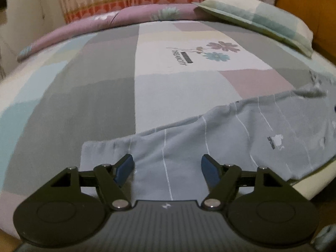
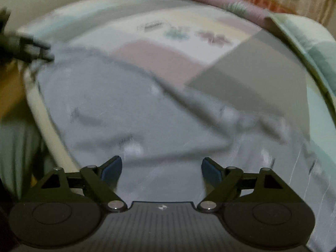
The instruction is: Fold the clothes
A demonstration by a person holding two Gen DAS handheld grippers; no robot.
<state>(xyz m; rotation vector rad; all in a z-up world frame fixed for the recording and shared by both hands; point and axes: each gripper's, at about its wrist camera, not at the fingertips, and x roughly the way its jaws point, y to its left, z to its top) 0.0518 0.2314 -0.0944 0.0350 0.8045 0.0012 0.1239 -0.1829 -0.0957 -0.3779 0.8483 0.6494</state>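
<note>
Left claw: jaws spread wide, holding nothing, above the garment's near end.
Right claw: jaws spread, empty (view blurred).
Grey garment: flat on the bed.

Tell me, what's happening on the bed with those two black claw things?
A person holds a gripper in each hand to fold clothes. A grey-blue garment with thin white stripes lies spread near the edge of a bed with a patchwork sheet. The left gripper and the right gripper are both open above the cloth, holding nothing. The garment is not yet folded. The right view is blurred. A pillow sits at the far end.
</note>
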